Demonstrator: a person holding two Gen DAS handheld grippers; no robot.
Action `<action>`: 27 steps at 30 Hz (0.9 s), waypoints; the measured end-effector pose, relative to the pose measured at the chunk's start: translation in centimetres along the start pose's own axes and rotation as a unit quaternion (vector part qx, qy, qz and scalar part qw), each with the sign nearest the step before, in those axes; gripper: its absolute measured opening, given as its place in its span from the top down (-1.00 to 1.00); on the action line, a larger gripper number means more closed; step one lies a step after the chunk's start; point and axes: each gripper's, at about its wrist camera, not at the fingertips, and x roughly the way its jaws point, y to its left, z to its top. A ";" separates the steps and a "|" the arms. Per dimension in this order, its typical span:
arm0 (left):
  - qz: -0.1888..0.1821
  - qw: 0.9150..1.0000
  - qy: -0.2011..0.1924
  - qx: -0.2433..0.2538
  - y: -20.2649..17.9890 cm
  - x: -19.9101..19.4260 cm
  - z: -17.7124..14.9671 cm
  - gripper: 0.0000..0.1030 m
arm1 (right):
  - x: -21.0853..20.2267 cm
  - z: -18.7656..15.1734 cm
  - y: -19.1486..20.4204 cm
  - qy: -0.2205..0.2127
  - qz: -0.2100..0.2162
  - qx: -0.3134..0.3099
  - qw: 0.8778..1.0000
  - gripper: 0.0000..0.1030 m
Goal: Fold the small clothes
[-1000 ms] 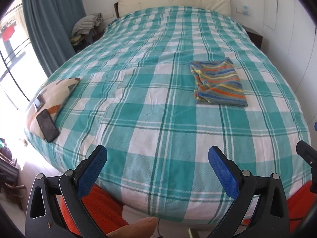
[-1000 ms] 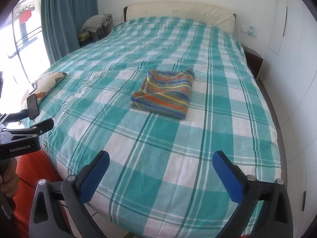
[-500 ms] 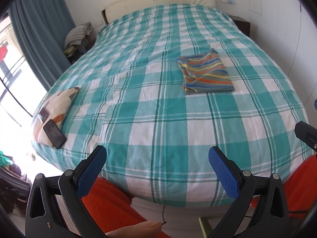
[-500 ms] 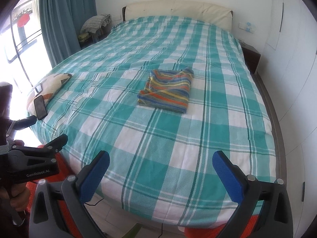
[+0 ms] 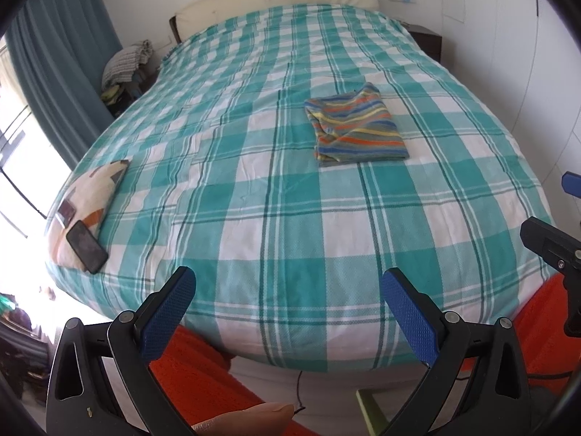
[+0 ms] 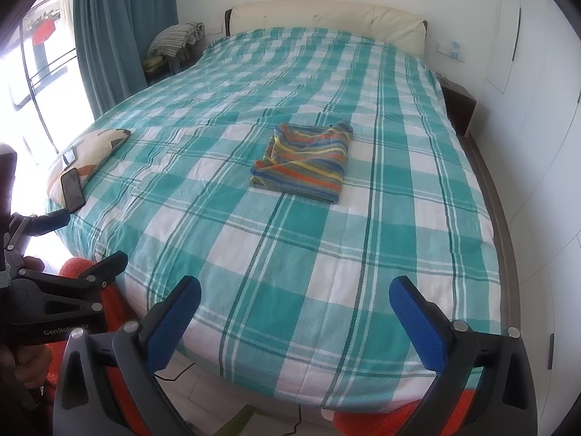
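Note:
A small striped garment [image 5: 357, 130] lies folded into a neat rectangle on the teal plaid bed [image 5: 254, 218]. It also shows in the right wrist view [image 6: 303, 161], right of the bed's middle. My left gripper [image 5: 288, 292] is open and empty, held off the foot edge of the bed. My right gripper [image 6: 296, 299] is open and empty too, also back past the foot edge. Both are far from the garment. The left gripper's body shows at the lower left of the right wrist view [image 6: 54, 301].
A patterned pillow [image 5: 90, 196] with a black phone [image 5: 87, 247] on it lies at the bed's left edge. An orange rug [image 5: 203, 381] covers the floor by the foot. A nightstand [image 6: 459, 107], wardrobe doors and a teal curtain [image 6: 120, 36] surround the bed.
Both grippers have drawn back and up from the bed, so the bed and garment look smaller and farther. The garment has not moved. Both stay open.

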 end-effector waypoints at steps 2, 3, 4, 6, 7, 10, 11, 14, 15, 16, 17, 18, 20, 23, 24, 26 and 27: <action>-0.002 1.000 0.000 0.001 0.0 -0.1 0.0 -0.99 | -0.1 0.0 0.0 0.000 0.000 0.000 1.000 -0.99; -0.003 1.000 0.001 0.000 0.0 -0.2 0.1 -0.99 | -0.1 0.0 0.0 0.000 0.000 0.000 1.000 -0.99; -0.002 1.000 0.001 0.000 -0.1 -0.2 0.0 -0.99 | -0.2 0.0 0.1 0.000 0.000 -0.001 1.000 -0.99; -0.002 1.000 0.001 0.000 0.0 -0.2 0.1 -0.99 | -0.2 0.0 0.1 0.000 0.000 -0.001 1.000 -0.99; -0.002 1.000 0.001 0.000 0.0 -0.2 0.1 -0.99 | -0.2 0.0 0.1 0.000 0.000 -0.001 1.000 -0.99; -0.005 1.000 0.000 -0.002 0.1 -0.3 0.1 -0.99 | -0.3 0.1 0.1 -0.001 0.000 -0.002 1.000 -0.99; -0.005 1.000 -0.002 -0.004 0.1 -0.4 0.2 -0.99 | -0.3 0.0 0.1 0.000 -0.001 -0.002 1.000 -0.99; -0.002 1.000 -0.005 -0.011 0.3 -0.6 0.5 -0.99 | -0.6 0.4 0.2 0.002 -0.007 -0.003 1.000 -0.99; -0.001 1.000 -0.006 -0.013 0.3 -0.5 0.6 -0.99 | -0.7 0.4 0.2 0.002 -0.007 -0.001 1.000 -0.99; 0.000 1.000 -0.005 -0.015 0.4 -0.5 0.7 -0.99 | -0.8 0.6 0.2 0.001 -0.006 0.002 1.000 -0.99; 0.000 1.000 -0.003 -0.017 0.3 -0.4 0.7 -0.99 | -0.9 0.7 0.2 0.000 -0.007 0.004 1.000 -0.99; 0.000 1.000 -0.001 -0.018 0.4 -0.3 0.8 -0.99 | -1.0 0.8 0.2 -0.001 -0.007 0.004 1.000 -0.99; -0.001 1.000 0.001 -0.021 0.5 -0.2 0.8 -0.99 | -1.1 0.8 0.4 -0.002 -0.012 0.001 1.000 -0.99; -0.007 1.000 0.005 -0.023 0.5 0.0 0.7 -0.99 | -1.1 0.9 0.5 -0.002 -0.027 -0.008 1.000 -0.99; -0.008 1.000 0.006 -0.023 0.5 0.1 0.7 -0.99 | -1.1 0.9 0.5 -0.002 -0.030 -0.008 0.999 -0.99; -0.007 1.000 0.007 -0.019 0.4 0.2 0.7 -0.99 | -1.2 0.9 0.3 -0.003 -0.035 -0.007 0.999 -0.99; -0.007 1.000 0.007 -0.018 0.4 0.2 0.8 -0.99 | -1.2 0.9 0.2 -0.003 -0.036 -0.005 0.999 -0.99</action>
